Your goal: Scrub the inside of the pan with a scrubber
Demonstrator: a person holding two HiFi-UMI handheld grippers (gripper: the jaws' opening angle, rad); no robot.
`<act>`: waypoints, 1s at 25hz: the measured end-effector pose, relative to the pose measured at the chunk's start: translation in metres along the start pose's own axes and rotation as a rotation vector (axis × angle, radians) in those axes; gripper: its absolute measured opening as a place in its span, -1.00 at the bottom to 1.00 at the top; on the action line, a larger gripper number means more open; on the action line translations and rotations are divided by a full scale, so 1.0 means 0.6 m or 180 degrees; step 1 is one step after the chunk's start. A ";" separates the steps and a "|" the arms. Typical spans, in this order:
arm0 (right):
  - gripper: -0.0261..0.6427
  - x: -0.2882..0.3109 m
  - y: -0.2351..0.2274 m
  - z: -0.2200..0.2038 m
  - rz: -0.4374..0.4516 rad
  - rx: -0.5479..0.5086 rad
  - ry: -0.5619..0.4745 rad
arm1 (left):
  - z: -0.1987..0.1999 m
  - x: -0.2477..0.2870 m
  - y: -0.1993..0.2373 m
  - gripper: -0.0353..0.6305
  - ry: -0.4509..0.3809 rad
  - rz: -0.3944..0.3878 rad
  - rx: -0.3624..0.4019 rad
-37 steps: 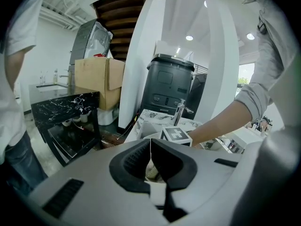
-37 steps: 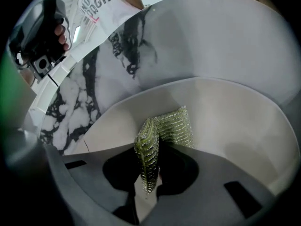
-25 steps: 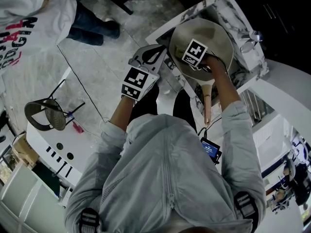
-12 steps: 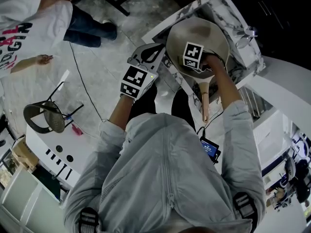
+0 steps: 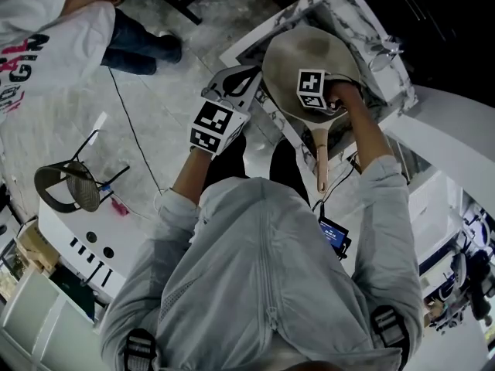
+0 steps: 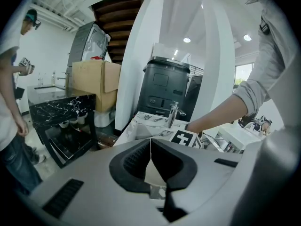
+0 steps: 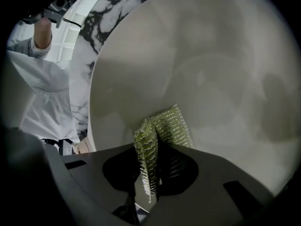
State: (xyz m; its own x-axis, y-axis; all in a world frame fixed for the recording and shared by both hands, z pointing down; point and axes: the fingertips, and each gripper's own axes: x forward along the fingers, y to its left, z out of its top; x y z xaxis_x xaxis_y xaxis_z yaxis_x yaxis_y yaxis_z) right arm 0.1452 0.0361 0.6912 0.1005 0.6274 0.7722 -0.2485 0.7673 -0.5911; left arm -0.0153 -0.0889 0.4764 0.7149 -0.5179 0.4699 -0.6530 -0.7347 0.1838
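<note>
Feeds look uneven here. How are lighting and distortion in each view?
Head view: dim and steep, but the pan is readable. Left gripper view: bright room, strong fisheye bending, dark corners. Right gripper view: dim, vignetted, yet the scrubber is sharp against the pan.

Left tool jaws together; right tool clamps scrubber.
</note>
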 end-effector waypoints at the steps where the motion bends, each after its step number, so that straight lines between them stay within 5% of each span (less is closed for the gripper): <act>1: -0.67 0.000 -0.003 -0.009 -0.0016 0.0016 0.0051 | -0.001 0.001 -0.002 -0.82 0.0001 -0.0003 -0.0002; 10: -0.67 -0.007 -0.041 -0.069 -0.0270 0.0182 0.0363 | -0.002 0.003 -0.010 -0.82 0.0002 0.0004 -0.0008; 14: -0.67 -0.016 -0.095 -0.088 -0.0766 0.0280 0.0446 | -0.004 0.006 -0.008 -0.82 -0.0008 0.0010 -0.0008; 18: -0.67 -0.029 -0.139 -0.093 -0.1189 0.0412 0.0369 | -0.007 0.004 -0.004 -0.82 0.0011 0.0026 -0.0015; 25: -0.67 -0.032 -0.198 -0.068 -0.1491 0.0734 -0.0143 | -0.013 0.011 0.001 -0.82 0.0061 0.0026 -0.0005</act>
State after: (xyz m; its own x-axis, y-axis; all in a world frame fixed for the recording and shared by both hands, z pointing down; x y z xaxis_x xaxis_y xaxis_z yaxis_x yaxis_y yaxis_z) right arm 0.2119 -0.0614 0.7372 0.2117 0.2136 0.9537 -0.3928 0.9121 -0.1171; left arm -0.0130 -0.0893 0.4864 0.7046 -0.5153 0.4880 -0.6592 -0.7298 0.1811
